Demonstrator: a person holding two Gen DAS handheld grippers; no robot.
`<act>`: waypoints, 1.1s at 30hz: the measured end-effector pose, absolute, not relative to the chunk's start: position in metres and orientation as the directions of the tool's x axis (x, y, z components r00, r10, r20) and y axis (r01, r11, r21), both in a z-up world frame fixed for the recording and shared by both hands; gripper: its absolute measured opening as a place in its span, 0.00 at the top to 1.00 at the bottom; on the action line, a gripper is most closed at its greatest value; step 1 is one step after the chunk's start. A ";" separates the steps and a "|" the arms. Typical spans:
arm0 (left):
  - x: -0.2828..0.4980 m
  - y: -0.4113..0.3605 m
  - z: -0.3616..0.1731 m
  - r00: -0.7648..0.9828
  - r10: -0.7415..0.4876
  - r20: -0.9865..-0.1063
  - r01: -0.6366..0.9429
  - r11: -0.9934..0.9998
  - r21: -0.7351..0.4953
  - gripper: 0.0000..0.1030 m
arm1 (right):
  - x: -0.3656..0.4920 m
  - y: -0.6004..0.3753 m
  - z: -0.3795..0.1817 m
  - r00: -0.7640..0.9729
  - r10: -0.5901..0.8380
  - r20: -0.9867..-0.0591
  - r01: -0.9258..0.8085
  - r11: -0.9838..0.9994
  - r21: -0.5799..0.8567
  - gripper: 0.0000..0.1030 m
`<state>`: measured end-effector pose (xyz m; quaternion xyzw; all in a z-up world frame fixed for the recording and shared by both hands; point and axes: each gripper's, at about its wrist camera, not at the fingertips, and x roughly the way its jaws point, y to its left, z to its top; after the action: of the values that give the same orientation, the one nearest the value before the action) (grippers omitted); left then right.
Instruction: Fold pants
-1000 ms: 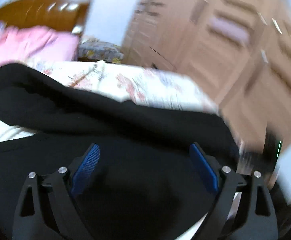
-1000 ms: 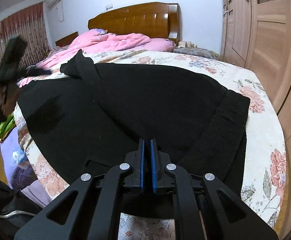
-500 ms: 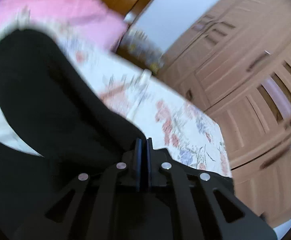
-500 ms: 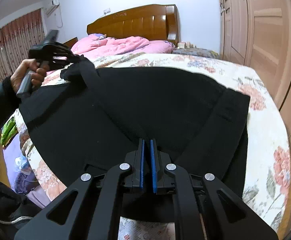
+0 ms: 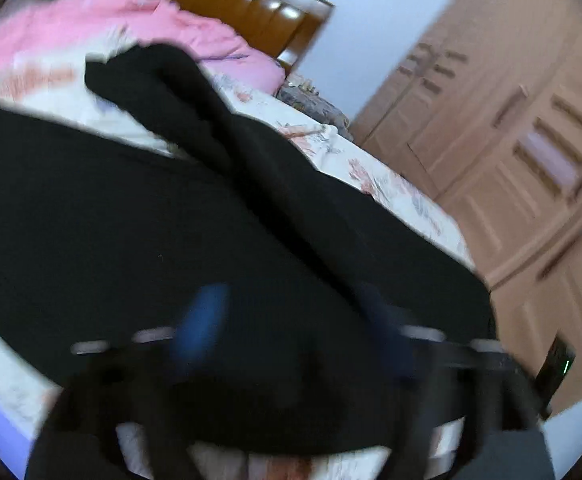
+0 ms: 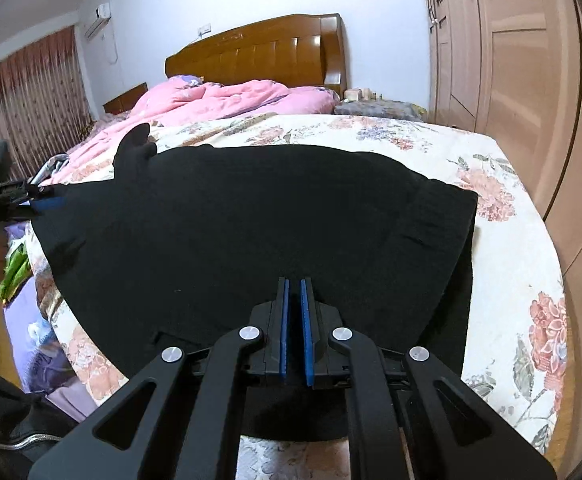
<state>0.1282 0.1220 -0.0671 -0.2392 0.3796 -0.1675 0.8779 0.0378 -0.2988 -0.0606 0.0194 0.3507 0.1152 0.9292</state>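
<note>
Gone is that raised flap at the far-left corner: half a second back the left gripper [image 6: 31, 200] was pinched on a lifted end of the black pants [image 6: 251, 220], and now it sits lower at the left edge of the bed [image 6: 523, 240], with its jaws having just sprung apart. In its own blurred view the two blue pads [image 5: 203, 328] stand wide, with dark cloth beneath them but nothing pinched that I can make out. It looks like a release after laying that end down, though a small dark tip of fabric pokes up at the far left in the right wrist view.

The pants lie spread across the floral bedspread, broad and mostly flat, with a darker band along the right side where a layer appears doubled over. From the left camera a long strip of the fabric runs away toward the pink quilt [image 5: 103, 24] and wooden headboard [image 6: 259, 48] at the far end.

Over on the near side, the right gripper [image 6: 295, 336] has not budged. Its pads are pressed almost together, a thin slit between them, low over the near edge of the pants. My read is that it is pinning or pinching that near hem so the cloth does not slide while the other hand works, but whether fabric is actually caught between the pads I cannot tell.
</note>
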 end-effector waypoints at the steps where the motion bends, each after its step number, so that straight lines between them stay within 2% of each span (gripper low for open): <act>1: 0.141 0.121 -0.073 0.658 -0.502 -0.562 0.120 0.806 -0.579 0.18 | 0.038 -0.298 -0.058 0.729 0.231 -0.644 -0.199 0.972 0.123 0.92; 5: 0.202 0.112 -0.076 0.667 -0.495 -0.556 0.091 0.796 -0.599 0.18 | 0.039 -0.298 -0.053 0.733 0.227 -0.641 -0.180 0.974 0.140 0.87; 7: 0.226 0.108 -0.078 0.656 -0.500 -0.565 0.076 0.789 -0.610 0.23 | 0.040 -0.301 -0.056 0.730 0.227 -0.644 -0.162 0.974 0.159 0.79; 9: 0.242 0.099 -0.080 0.635 -0.503 -0.586 0.082 0.798 -0.597 0.55 | 0.038 -0.304 -0.058 0.732 0.227 -0.642 -0.151 0.973 0.172 0.74; 10: 0.245 0.096 -0.082 0.625 -0.491 -0.607 0.071 0.809 -0.583 0.82 | 0.037 -0.306 -0.058 0.733 0.231 -0.640 -0.149 0.972 0.180 0.74; 11: 0.247 0.094 -0.085 0.621 -0.472 -0.625 0.052 0.821 -0.568 0.90 | 0.033 -0.307 -0.058 0.733 0.235 -0.639 -0.142 0.971 0.195 0.74; 14: 0.232 0.094 -0.074 0.678 -0.422 -0.602 0.047 0.842 -0.537 0.92 | 0.018 -0.309 -0.056 0.724 0.279 -0.631 -0.142 0.955 0.260 0.71; 15: 0.227 0.092 -0.066 0.697 -0.408 -0.589 0.056 0.850 -0.523 0.92 | 0.013 -0.309 -0.056 0.716 0.301 -0.630 -0.142 0.946 0.292 0.61; 16: 0.219 0.091 -0.057 0.718 -0.397 -0.572 0.069 0.858 -0.509 0.92 | 0.007 -0.308 -0.057 0.707 0.321 -0.630 -0.140 0.937 0.320 0.46; 18: 0.214 0.089 -0.045 0.734 -0.399 -0.550 0.092 0.860 -0.502 0.92 | -0.005 -0.302 -0.062 0.679 0.337 -0.652 -0.135 0.931 0.340 0.34; 21: 0.213 0.088 -0.036 0.734 -0.419 -0.536 0.118 0.854 -0.506 0.92 | -0.008 -0.297 -0.070 0.655 0.314 -0.687 -0.113 0.940 0.321 0.34; 26: 0.211 0.097 -0.038 0.729 -0.451 -0.515 0.121 0.826 -0.551 0.92 | 0.012 -0.306 -0.073 0.656 0.334 -0.677 -0.021 0.905 0.426 0.35; 29: 0.209 0.101 -0.036 0.731 -0.462 -0.502 0.129 0.816 -0.564 0.92 | 0.031 -0.313 -0.076 0.634 0.306 -0.710 0.074 0.890 0.450 0.41; 31: 0.206 0.102 -0.033 0.731 -0.467 -0.497 0.141 0.816 -0.560 0.92 | 0.037 -0.317 -0.080 0.619 0.293 -0.729 0.138 0.873 0.468 0.50; 33: 0.199 0.108 -0.033 0.732 -0.474 -0.488 0.157 0.816 -0.556 0.92 | 0.040 -0.317 -0.081 0.609 0.278 -0.743 0.169 0.869 0.464 0.51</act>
<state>0.1993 0.1080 -0.0332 -0.2472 0.3207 -0.1759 0.8973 0.0397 -0.3174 -0.0812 0.2536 0.4411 0.0315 0.8603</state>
